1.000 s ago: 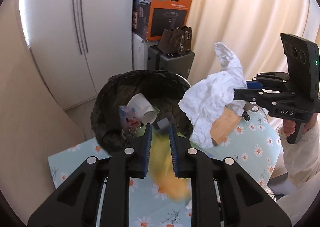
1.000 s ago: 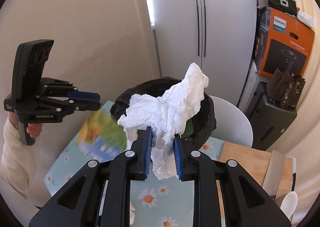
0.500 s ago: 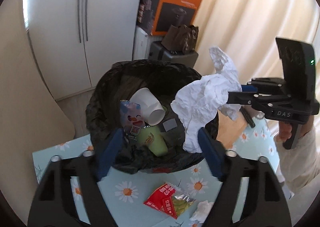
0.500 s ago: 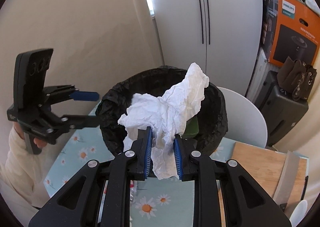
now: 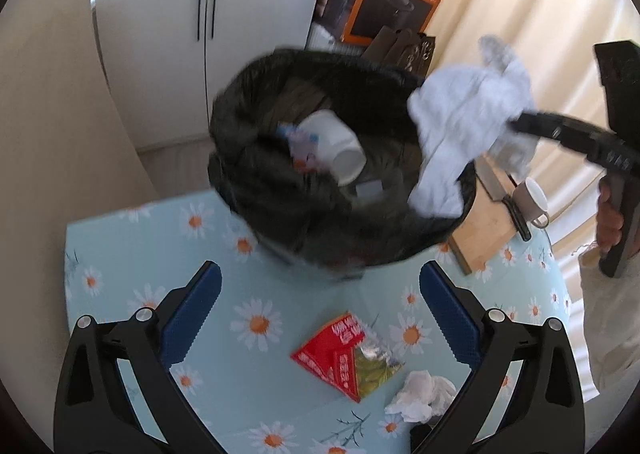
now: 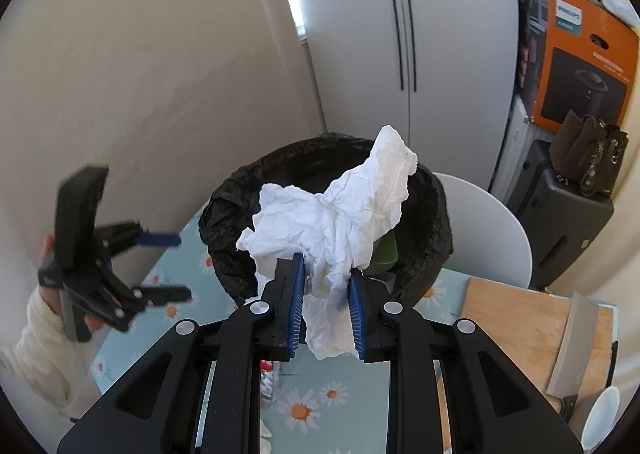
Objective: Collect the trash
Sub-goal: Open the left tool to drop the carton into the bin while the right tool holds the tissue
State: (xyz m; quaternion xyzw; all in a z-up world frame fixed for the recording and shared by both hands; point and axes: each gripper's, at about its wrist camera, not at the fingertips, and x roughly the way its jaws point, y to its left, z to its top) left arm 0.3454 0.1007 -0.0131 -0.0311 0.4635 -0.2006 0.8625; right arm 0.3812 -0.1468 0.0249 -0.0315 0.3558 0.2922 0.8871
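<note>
Right gripper [image 6: 326, 308] clamped on crumpled white paper tissue [image 6: 336, 210], light and soft, over black-lined bin [image 5: 280, 182]. Left gripper [image 5: 320, 318] spread wide, empty. Red foil wrapper [image 5: 344, 354] at 6 o'clock of bin looks slippery; pinch an edge.

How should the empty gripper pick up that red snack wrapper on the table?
The red snack wrapper lies flat on the tablecloth, so the open left hand-held gripper would probably do best coming straight down, pinching its raised, crinkled foil end, away from the crumpled tissue beside it.

Both wrist cams are looking down along their own fingers from close up, sharing the black-lined bin [image 5: 340, 158] [image 6: 320, 190] and daisy tablecloth [image 5: 160, 238] [image 6: 328, 406].
</note>
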